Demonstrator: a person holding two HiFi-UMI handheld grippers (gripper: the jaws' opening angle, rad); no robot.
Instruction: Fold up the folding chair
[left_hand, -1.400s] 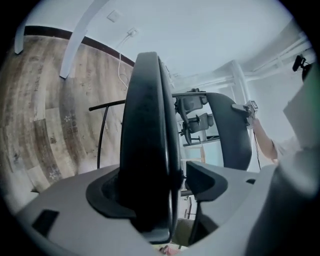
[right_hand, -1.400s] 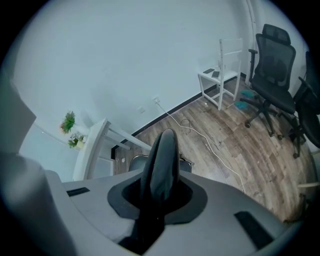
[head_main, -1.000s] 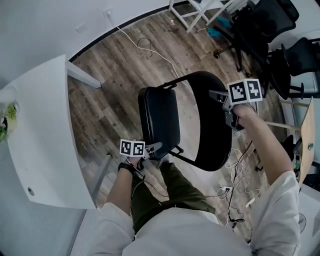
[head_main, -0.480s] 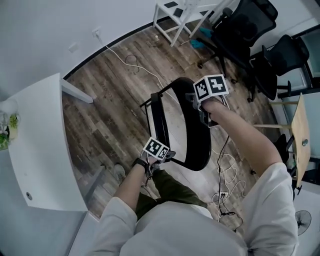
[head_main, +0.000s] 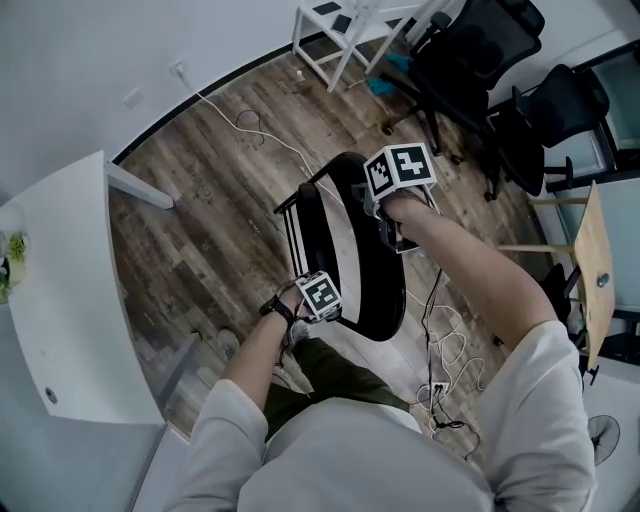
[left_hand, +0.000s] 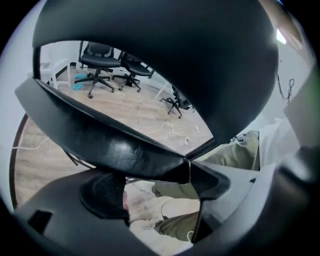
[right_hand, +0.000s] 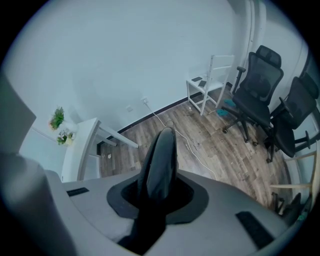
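The folding chair (head_main: 385, 290) stands on the wood floor (head_main: 220, 200), its seat (left_hand: 115, 145) tipped up near the backrest (right_hand: 160, 160). The right gripper (right_hand: 157, 197) clamps the backrest's top edge. The left gripper (left_hand: 157, 185) has just opened its jaws wide — only its own view shows the seat edge crossing the gap.

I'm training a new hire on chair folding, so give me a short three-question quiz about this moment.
1. True or false: the right gripper is shut on the folding chair.
2. The chair's seat is: A flat, B tipped up near the backrest, C detached.
3. Fill in: the white table is on the person's ___ side.
Key: 1 true; 2 B; 3 left.
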